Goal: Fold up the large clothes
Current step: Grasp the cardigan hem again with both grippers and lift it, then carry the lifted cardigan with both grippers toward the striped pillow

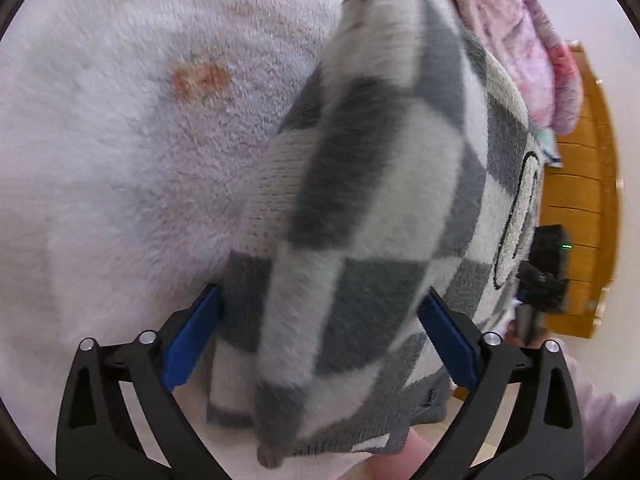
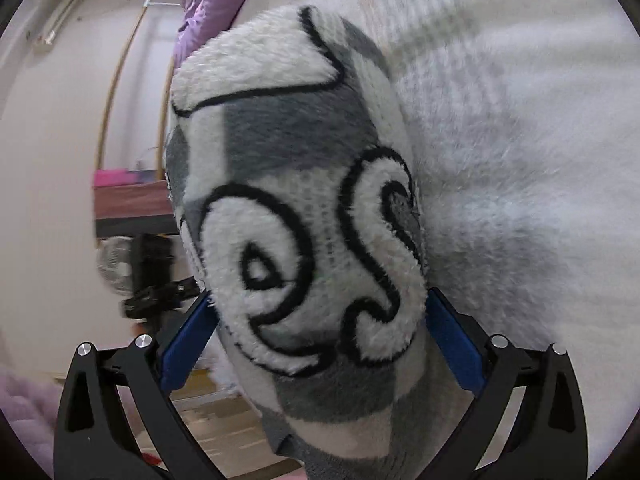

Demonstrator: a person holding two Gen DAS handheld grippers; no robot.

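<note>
A fluffy grey-and-white checked sweater (image 1: 380, 160) with black-outlined letters (image 2: 288, 140) lies bunched on a white plush blanket (image 1: 120, 160) (image 2: 520, 160). In the left wrist view, my left gripper (image 1: 320, 294) stands wide open. A thick fold of the sweater runs between its blue pads (image 1: 192, 340) and hangs over the near edge. My right gripper (image 2: 320, 297) is spread just as wide, and the lettered part of the sweater bulges between its fingers (image 2: 452, 340). Whether the cloth presses on any pad is hidden by the pile.
Pink garments (image 1: 532, 60) are heaped at the far right beside orange wooden furniture (image 1: 580, 200). Purple cloth (image 2: 216, 0) hangs at the top. A fan (image 2: 116, 264) and wood floor (image 2: 216, 420) lie to the left. A hand (image 1: 404, 456) shows at the bottom edge.
</note>
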